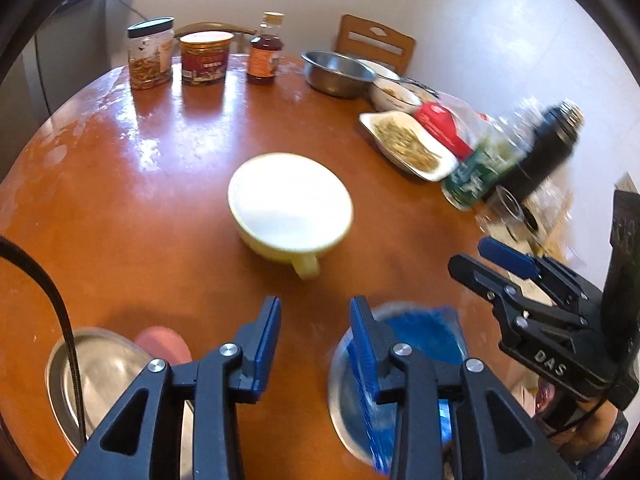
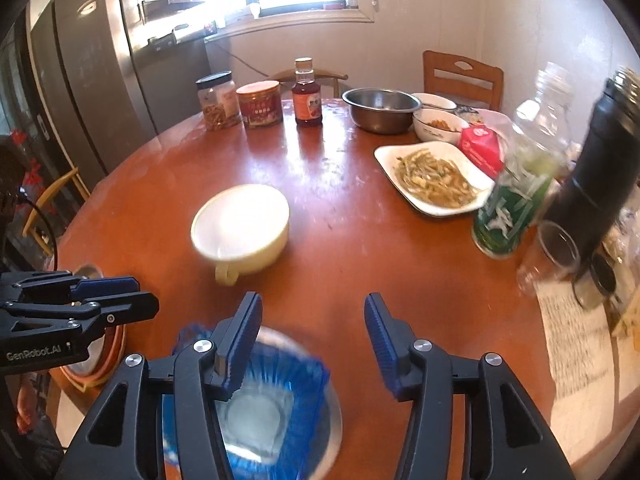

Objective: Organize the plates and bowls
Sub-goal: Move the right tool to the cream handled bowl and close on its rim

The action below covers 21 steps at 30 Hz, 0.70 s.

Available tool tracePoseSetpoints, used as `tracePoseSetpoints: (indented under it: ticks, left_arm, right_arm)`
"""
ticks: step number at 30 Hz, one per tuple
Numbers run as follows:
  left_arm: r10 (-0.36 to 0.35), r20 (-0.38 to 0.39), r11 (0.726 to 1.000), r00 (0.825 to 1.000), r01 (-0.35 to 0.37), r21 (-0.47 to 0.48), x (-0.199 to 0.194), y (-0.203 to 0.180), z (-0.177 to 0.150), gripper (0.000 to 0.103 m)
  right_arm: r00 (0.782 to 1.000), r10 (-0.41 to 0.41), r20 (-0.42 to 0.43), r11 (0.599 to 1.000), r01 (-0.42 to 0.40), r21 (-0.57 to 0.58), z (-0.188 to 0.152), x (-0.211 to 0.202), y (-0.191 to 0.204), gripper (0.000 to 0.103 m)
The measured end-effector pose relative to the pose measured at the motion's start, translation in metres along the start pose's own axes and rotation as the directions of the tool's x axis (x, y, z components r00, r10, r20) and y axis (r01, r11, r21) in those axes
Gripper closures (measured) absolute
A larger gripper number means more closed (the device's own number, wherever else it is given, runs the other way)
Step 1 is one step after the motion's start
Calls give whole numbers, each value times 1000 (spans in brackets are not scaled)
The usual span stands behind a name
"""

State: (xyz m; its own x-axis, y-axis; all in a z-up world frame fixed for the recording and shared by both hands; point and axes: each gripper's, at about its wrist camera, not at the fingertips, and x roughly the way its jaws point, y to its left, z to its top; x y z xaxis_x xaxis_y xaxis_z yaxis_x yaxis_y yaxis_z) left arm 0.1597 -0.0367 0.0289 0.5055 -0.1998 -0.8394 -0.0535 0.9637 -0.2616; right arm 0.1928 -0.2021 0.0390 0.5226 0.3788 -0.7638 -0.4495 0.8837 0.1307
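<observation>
Hovering with both grippers, left gripper (image 1: pixel 316 340) and right gripper (image 2: pixel 314 344), released, empty; blue glass bowl (image 2: pixel 272 400) nested in steel plate (image 2: pixel 334 420) at lower frame; cream handled bowl (image 1: pixel 290 206) at centre remaining.

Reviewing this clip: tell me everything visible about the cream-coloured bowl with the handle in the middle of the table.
The cream bowl is a wide, glossy, ceramic-looking dish with a white inside and a pale yellow outside. A small loop handle juts from its side, towards the cameras. It stands upright and looks empty, though glare washes out the inside. It rests alone on the bare brown table, near its middle, apart from the other dishes. Neither gripper touches it.
</observation>
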Motion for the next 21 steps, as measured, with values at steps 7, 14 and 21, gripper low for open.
tracePoseSetpoints:
  ticks: [7, 14, 21]
  left_arm:
    - [66, 3, 992, 998, -65, -105, 32, 20, 40, 67]
    - [78, -48, 981, 996, -85, -172, 69, 40, 58, 67]
    - [84, -84, 982, 993, -96, -163, 93, 44, 59, 75]
  right_arm:
    - [994, 71, -82, 997, -69, 24, 37, 58, 4, 48]
    - [986, 76, -151, 997, -75, 8, 52, 103, 8, 59]
    - [976, 94, -197, 995, -98, -7, 54, 128, 13, 77]
